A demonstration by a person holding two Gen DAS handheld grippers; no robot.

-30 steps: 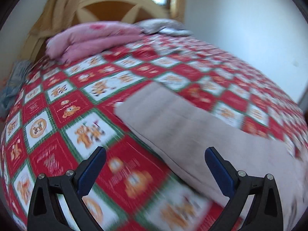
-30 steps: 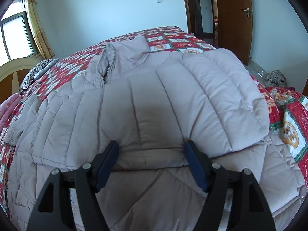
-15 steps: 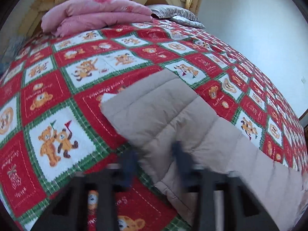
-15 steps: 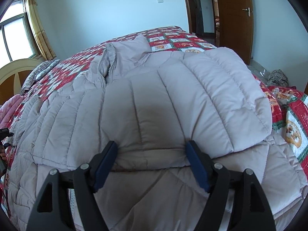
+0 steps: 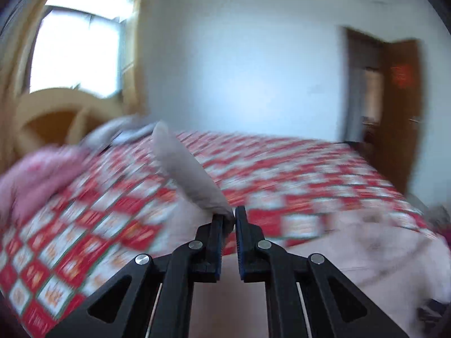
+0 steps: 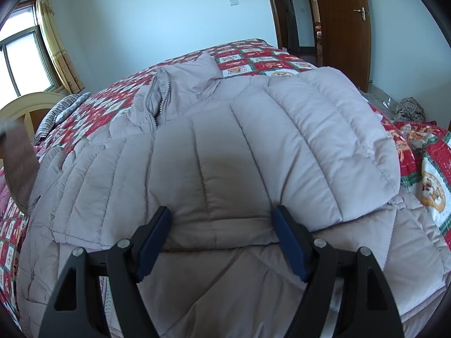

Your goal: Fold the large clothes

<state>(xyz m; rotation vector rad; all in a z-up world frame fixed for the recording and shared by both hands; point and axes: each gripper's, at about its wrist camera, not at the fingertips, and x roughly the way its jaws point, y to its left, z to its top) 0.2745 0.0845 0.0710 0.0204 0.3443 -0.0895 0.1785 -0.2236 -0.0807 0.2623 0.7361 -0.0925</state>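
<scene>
Now left gripper pinches the sleeve; carry it flat across the coat while right gripper, fingers spread, pins the fold.

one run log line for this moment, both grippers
left hand-held gripper: shut on sleeve, lifted off bedspread | right hand-held gripper: open, resting over folded puffer jacket

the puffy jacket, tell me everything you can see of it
The jacket is pale grey-beige, quilted in padded channels, with a zipped collar. It lies spread on the red patchwork bedspread, one sleeve folded across its body. The left gripper is shut on the other sleeve, lifted off the bed. The right gripper rests on the folded sleeve's cuff, jaws open.
</scene>
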